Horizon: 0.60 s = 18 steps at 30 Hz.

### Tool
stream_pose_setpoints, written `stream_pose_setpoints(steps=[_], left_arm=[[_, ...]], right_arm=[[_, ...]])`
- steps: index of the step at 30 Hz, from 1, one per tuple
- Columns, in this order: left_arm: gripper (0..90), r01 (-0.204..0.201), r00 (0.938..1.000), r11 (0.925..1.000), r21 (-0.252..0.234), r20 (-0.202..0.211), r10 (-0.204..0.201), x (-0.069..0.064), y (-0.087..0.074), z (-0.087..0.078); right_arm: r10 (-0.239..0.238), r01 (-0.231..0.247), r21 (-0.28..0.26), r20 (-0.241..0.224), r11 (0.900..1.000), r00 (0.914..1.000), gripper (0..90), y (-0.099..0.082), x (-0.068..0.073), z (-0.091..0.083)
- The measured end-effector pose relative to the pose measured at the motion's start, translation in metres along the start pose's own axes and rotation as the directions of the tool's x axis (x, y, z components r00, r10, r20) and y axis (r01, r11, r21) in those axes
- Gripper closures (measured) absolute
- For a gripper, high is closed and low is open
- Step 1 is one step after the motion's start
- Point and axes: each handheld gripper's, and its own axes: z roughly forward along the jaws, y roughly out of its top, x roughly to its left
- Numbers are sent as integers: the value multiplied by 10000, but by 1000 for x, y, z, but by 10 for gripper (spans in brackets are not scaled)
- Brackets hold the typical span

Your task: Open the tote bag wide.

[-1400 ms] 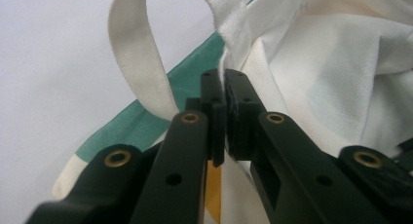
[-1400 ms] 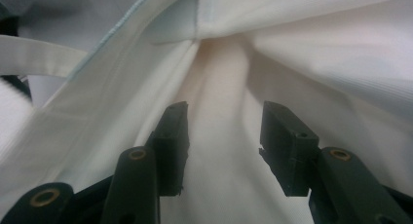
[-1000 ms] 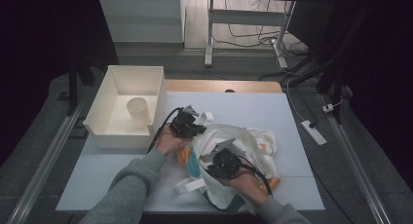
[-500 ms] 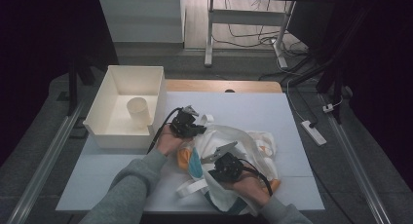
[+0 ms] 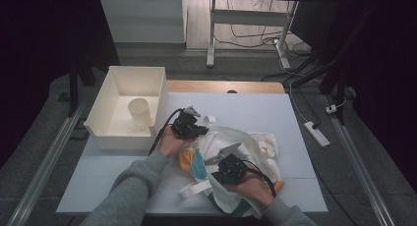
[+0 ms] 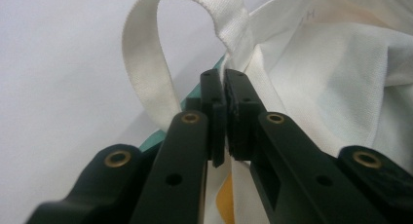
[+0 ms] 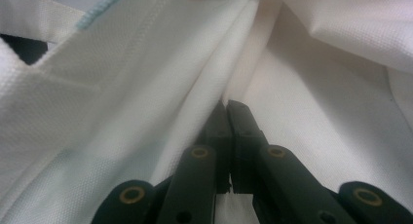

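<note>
I am working at a white table (image 5: 113,182), with a white cloth bag (image 5: 246,142) lying crumpled near its front edge as my landmark. Left of the bag, a white bin (image 5: 115,132) is holding a pale cup (image 5: 139,112). My left gripper (image 5: 189,125) is pinching the bag's rim beside its looped strap (image 6: 146,73), jaws clamped on the fabric. My right gripper (image 5: 228,168) is clamping a fold of the bag's near side, jaws closed on cloth.

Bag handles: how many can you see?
2. One handle loops out at the bag's far edge beside the left gripper; the other handle lies at its near edge on the table.
</note>
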Motion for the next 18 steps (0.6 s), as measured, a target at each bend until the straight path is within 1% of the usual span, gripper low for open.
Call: stream_pose_setpoints(steps=[3,5,7,12,16,18], left_arm=[[856,-103,9999,9999,36,-39,103,-2,0,0],[849,-137,9999,9999,47,-19,137,-2,0,-1],[838,-146,9999,9999,16,27,146,-2,0,-1],[829,-200,9998,9998,-8,29,200,-4,1,-1],[768,-229,9997,9997,-115,31,229,-4,1,-3],[725,-256,9996,9996,-115,-112,255,-5,1,-5]], right_arm=[[64,-64,-130,18,9999,10000,845,0,0,-1],[73,-70,-245,115,9997,9999,794,0,0,-3],[72,-58,-496,270,9988,9996,742,-1,-1,-5],[171,-136,-849,413,9963,9990,649,-2,-5,-13],[333,-244,-1329,654,9908,9973,593,-3,-7,-22],[264,-153,-1441,758,9894,9968,580,-4,-7,-27]])
